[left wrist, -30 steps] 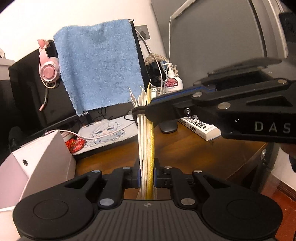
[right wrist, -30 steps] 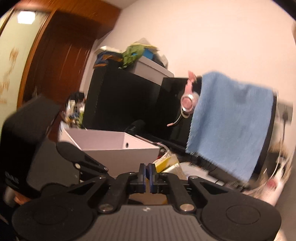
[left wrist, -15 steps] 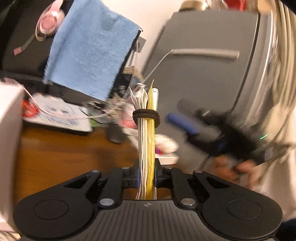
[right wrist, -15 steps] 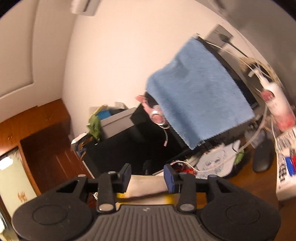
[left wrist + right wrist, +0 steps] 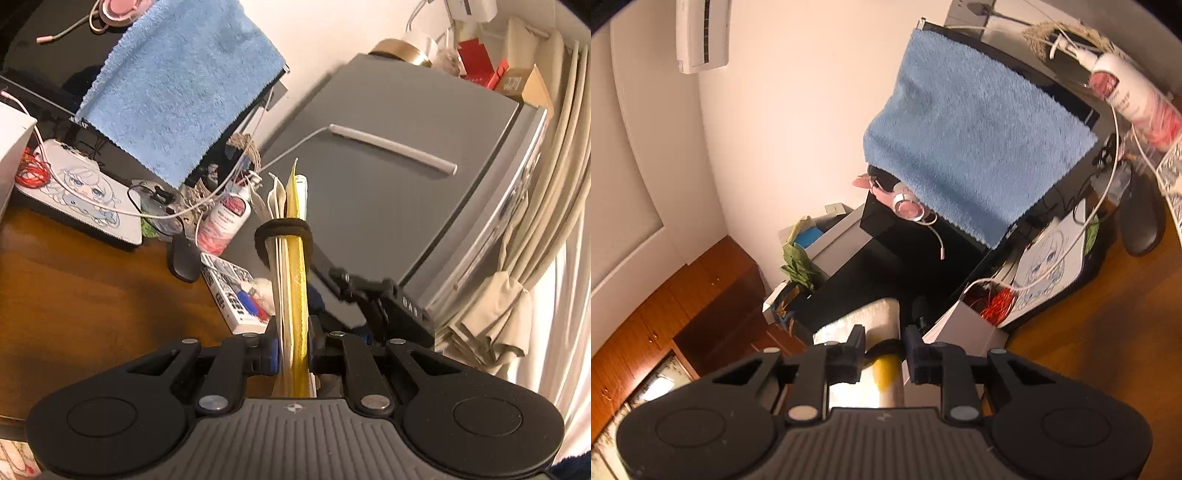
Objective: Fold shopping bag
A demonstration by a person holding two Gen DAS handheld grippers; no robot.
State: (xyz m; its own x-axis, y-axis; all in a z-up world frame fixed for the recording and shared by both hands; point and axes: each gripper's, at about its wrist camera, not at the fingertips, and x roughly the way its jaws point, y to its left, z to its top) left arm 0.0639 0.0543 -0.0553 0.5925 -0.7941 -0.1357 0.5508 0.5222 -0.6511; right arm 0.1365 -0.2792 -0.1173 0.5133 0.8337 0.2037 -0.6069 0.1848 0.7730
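The shopping bag [image 5: 291,280] is folded into a flat white and yellow bundle with a black elastic band [image 5: 283,230] looped around its upper part. It stands upright in my left gripper [image 5: 293,350], which is shut on its lower end. In the left wrist view my right gripper [image 5: 325,291] sits low, behind and to the right of the bundle. In the right wrist view that gripper [image 5: 885,350] is open, and the bag [image 5: 860,317] with the band [image 5: 882,347] lies just beyond its fingers.
A brown wooden desk [image 5: 74,295] holds a black mouse [image 5: 183,254], a printed box [image 5: 232,291], a pump bottle [image 5: 225,221] and a printed pad [image 5: 85,199]. A blue towel [image 5: 177,85] hangs over a monitor. A grey fridge [image 5: 388,184] and curtains [image 5: 517,295] stand at the right.
My right gripper has let go near the band, opened and dropped low beside the bundle. My left gripper has swung right and tilted, still holding the bag.
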